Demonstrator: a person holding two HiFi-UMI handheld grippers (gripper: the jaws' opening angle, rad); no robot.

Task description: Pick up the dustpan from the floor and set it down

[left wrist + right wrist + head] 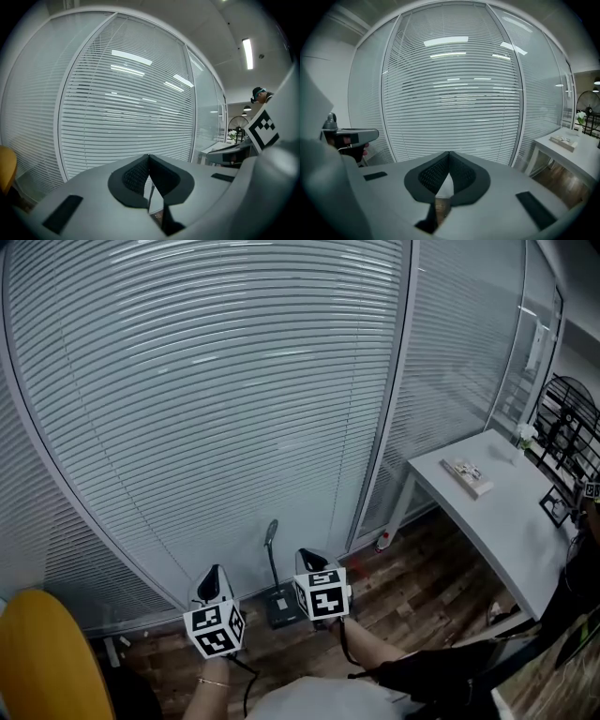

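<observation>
The dustpan (279, 602) stands on the wood floor against the blind-covered glass wall. Its dark pan is down and its long handle (271, 538) rises upright between my two grippers. In the head view my left gripper (214, 570) hangs to the left of the handle and my right gripper (307, 557) just to its right, both above the floor. In the left gripper view, the left gripper (149, 155) has its jaws meeting at the tip with nothing between them. The right gripper (449, 153) looks the same in its own view, shut and empty. Neither touches the dustpan.
A white table (506, 512) with a small box (467, 474) stands at the right, and a black wire rack (567, 418) is behind it. A yellow chair back (47, 652) is at the lower left. A small bottle (383, 541) sits on the floor by the window frame.
</observation>
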